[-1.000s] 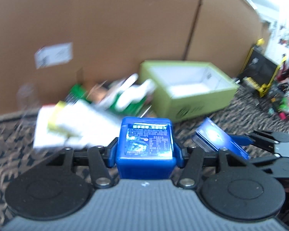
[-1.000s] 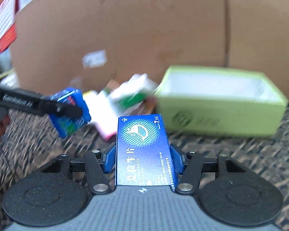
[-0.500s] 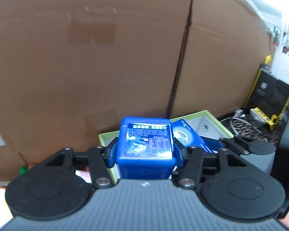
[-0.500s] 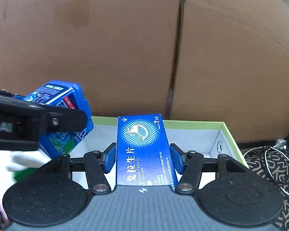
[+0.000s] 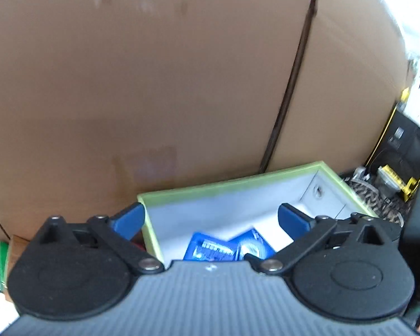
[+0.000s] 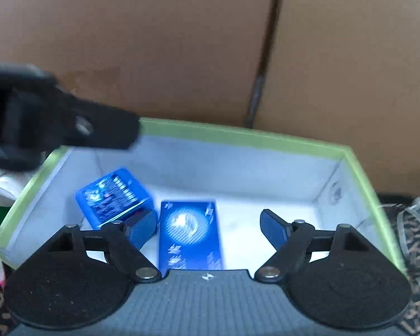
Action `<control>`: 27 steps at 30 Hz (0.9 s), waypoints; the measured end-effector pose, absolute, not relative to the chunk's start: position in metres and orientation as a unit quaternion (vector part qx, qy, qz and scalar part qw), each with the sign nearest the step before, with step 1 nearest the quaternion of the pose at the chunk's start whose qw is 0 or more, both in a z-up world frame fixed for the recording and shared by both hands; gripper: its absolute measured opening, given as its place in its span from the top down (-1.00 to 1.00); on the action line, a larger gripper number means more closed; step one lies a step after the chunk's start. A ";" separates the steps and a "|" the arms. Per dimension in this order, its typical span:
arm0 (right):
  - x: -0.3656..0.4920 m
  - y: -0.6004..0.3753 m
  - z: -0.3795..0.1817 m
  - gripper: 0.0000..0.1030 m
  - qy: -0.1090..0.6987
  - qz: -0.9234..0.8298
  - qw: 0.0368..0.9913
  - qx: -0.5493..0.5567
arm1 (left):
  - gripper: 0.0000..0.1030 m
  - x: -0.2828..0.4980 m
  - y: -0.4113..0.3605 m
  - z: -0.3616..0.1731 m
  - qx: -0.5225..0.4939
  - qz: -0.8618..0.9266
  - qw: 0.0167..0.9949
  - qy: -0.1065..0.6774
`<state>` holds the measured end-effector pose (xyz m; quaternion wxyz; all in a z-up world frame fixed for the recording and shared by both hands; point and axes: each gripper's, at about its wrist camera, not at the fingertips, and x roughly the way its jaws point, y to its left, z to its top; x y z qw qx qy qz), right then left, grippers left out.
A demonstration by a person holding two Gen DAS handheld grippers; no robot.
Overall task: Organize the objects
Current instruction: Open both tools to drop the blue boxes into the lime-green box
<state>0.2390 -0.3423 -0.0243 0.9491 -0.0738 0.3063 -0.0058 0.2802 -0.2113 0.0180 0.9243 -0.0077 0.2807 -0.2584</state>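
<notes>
Both fingers are seen opening over the green box (image 6: 238, 135), with nothing between the pads of either: the left gripper (image 5: 210, 219) is spread wide, and the right gripper (image 6: 208, 225) is parted with a gap on both sides of the packet below it. Two items have been dropped into the white-lined box: a blue tub (image 6: 114, 197), tilted near the left wall, and a flat blue packet (image 6: 190, 235) just beside it; whether the two touch cannot be told. That part of the sorting can be judged done. More remains outside the box's left wall, where green and white packaging (image 5: 0, 260) is glimpsed at the frame edge, so further trips are probably needed. Printed text is present on both blue items, but it is too blurred to be read; only a round white emblem is made out on the packet. Brown cardboard (image 6: 154, 42) stands behind the box.
</notes>
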 end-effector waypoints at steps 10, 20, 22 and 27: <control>0.129 -0.349 0.021 -0.90 0.197 -0.006 0.980 0.001 | -1.00 0.197 -0.160 0.051 -0.012 -0.252 0.944 0.215; 0.051 -0.293 -0.023 -0.96 0.178 0.040 0.982 0.045 | -1.00 0.115 -0.075 0.018 -0.062 -0.207 0.943 0.253; 0.040 -0.262 -0.031 -0.96 0.195 0.055 0.978 0.044 | -1.00 0.103 -0.052 0.004 -0.078 -0.186 0.941 0.273; 0.048 -0.220 -0.059 -0.95 0.244 0.112 0.963 0.020 | -1.00 0.084 0.017 -0.023 -0.123 -0.136 0.932 0.312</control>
